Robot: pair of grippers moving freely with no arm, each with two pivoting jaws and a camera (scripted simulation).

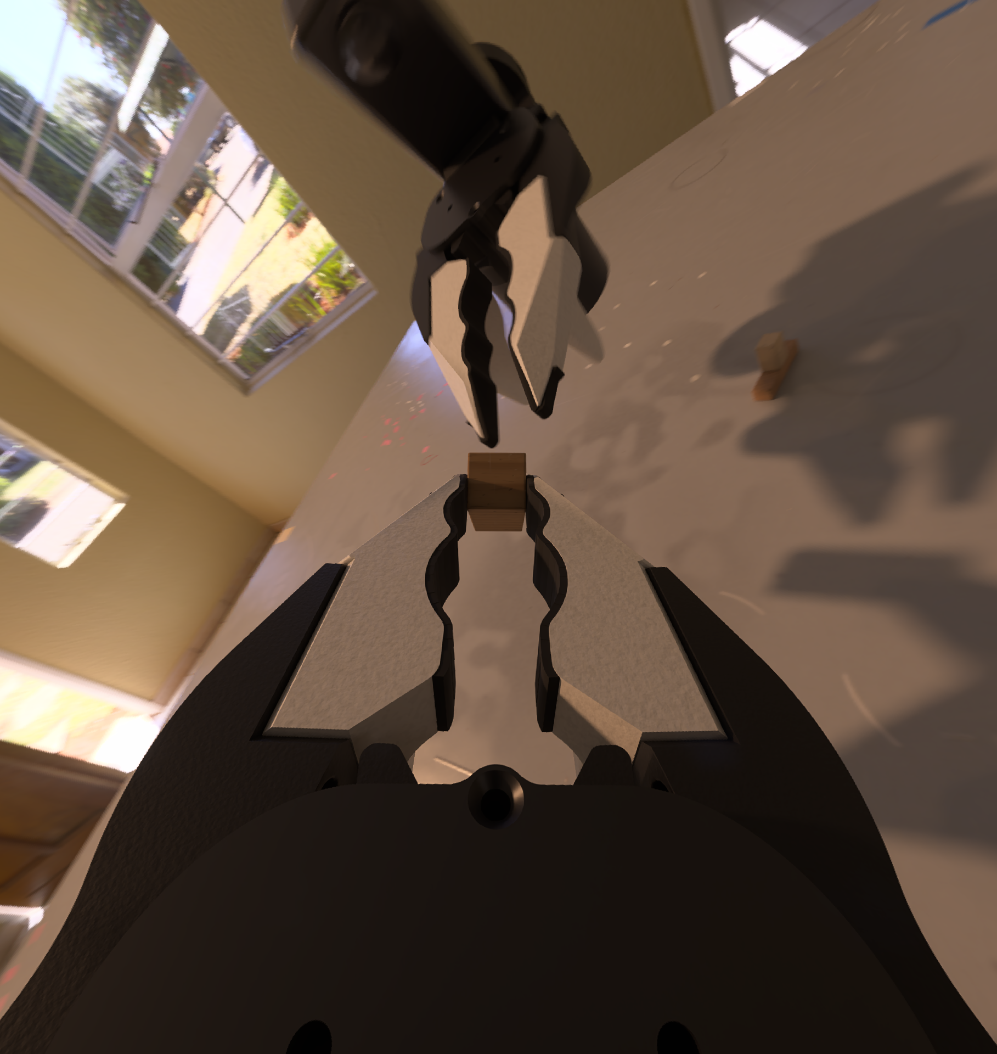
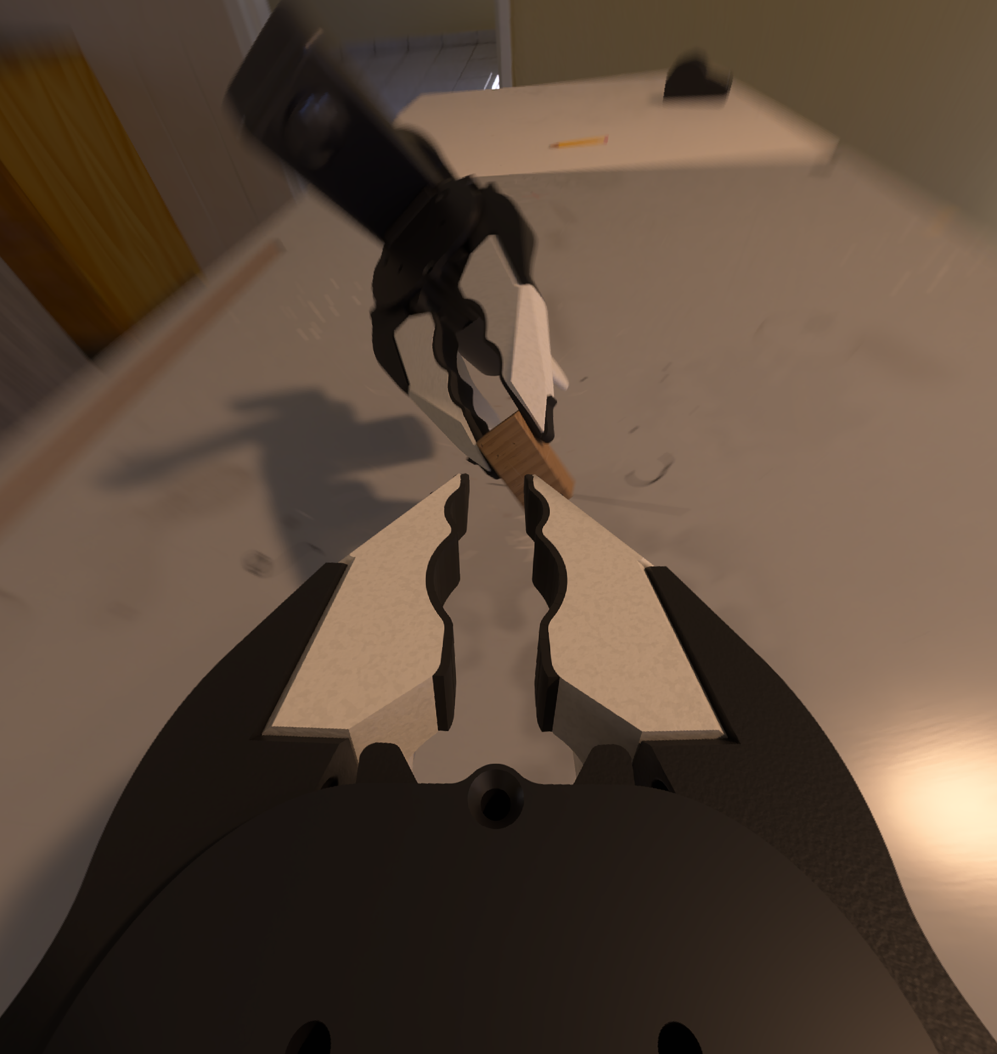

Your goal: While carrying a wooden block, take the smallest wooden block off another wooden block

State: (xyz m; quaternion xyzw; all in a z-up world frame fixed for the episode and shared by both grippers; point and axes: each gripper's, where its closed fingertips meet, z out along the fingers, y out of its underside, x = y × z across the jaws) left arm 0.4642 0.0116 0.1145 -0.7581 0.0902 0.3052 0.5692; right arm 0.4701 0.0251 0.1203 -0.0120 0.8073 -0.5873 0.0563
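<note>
My left gripper (image 1: 496, 483) is shut on a small wooden block (image 1: 496, 499), held at the fingertips above the pale table (image 1: 861, 599). My right gripper (image 1: 516, 423) hangs just beyond it, pointing at the block, its jaws apart and empty. In the right wrist view my right gripper (image 2: 496, 485) is open with nothing between its fingers. The left gripper (image 2: 516, 450) faces it, and its block (image 2: 544, 465) sits just past my right fingertip. A small stack of wooden blocks (image 1: 774, 365) stands on the table far off to the right, in shadow.
A pencil (image 2: 578, 142) lies on a second pale table (image 2: 684, 148) behind, which also bears a dark object (image 2: 695, 77). Yellow walls with windows (image 1: 159, 188) are on the left. An orange curtain (image 2: 68, 188) hangs beyond the table's edge.
</note>
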